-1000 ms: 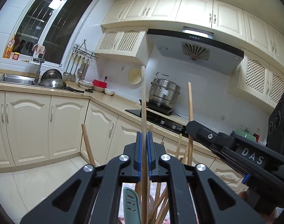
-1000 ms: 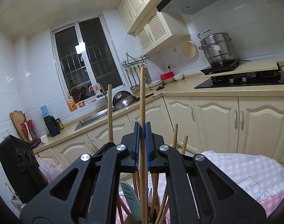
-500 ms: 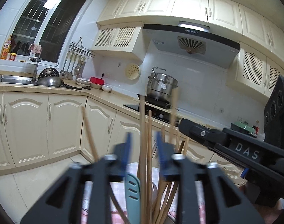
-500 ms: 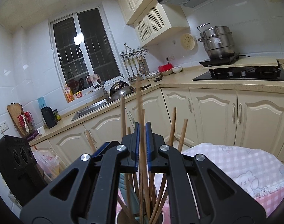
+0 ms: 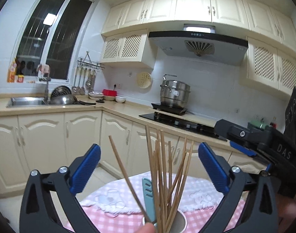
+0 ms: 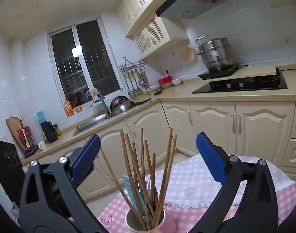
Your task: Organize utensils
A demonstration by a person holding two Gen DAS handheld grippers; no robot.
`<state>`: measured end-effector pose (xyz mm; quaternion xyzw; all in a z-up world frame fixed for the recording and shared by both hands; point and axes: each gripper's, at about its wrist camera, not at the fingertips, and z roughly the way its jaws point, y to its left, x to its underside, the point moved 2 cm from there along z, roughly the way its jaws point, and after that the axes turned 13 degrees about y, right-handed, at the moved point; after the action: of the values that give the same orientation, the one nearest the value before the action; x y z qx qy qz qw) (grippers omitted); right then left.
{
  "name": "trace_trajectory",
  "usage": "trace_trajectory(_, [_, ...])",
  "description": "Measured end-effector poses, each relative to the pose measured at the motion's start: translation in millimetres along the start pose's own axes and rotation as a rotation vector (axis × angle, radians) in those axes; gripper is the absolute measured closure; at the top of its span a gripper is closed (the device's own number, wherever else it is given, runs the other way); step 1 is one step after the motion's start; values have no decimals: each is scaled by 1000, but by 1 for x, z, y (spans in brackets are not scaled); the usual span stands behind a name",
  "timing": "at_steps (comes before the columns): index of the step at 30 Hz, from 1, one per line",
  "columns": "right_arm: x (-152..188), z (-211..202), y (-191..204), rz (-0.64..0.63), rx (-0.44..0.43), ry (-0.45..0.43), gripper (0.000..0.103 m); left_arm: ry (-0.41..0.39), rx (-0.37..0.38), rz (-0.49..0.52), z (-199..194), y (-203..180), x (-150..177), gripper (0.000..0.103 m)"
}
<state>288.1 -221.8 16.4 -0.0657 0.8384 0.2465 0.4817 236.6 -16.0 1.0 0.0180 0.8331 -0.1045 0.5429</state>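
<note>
Several wooden chopsticks (image 5: pixel 163 174) stand fanned out in a cup (image 5: pixel 180 220) on a pink checked tablecloth (image 5: pixel 113 215), with a light blue utensil (image 5: pixel 148 200) among them. My left gripper (image 5: pixel 148 169) is open and empty, its blue pads wide apart around the chopstick tops. In the right wrist view the same chopsticks (image 6: pixel 148 174) stand in the pink cup (image 6: pixel 167 223). My right gripper (image 6: pixel 148 159) is open and empty, its blue pads either side of the bundle. The right gripper also shows in the left wrist view (image 5: pixel 264 141).
Cream kitchen cabinets (image 6: pixel 235 124) and a counter run behind the table. A steel pot (image 5: pixel 175 94) sits on a hob, a black cooktop (image 6: pixel 241 84) beside it. A sink (image 5: pixel 26 102) with pans lies under the window. A black speaker-like box (image 6: pixel 6 165) stands at left.
Both grippers were shut on a chopstick each, held upright above the cup. Both have opened wide; the chopsticks dropped into the cup with the others.
</note>
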Motion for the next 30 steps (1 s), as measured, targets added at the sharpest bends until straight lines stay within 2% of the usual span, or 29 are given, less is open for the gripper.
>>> trace_trajectory(4, [6,-18,3,6,53,31,6,49,-70,32,-23,-5,1,4])
trace_trajectory(8, [14,-33,6,17,84,75,6,61,-143,43,-51,-7,5,4])
trace_trajectory(13, [28,-54,13,-6,119,120,6,112,-195,22,-84,-5,13,4])
trace_trajectory(18, [48,-75,23,-35,150,151,6,133,-220,5,-113,-7,24,4])
trace_trajectory(26, [74,-114,45,-86,194,145,6,126,-244,17,-160,-20,42,4])
trace_trajectory(30, [82,-135,51,-88,210,135,6,121,-222,20,-181,-27,45,4])
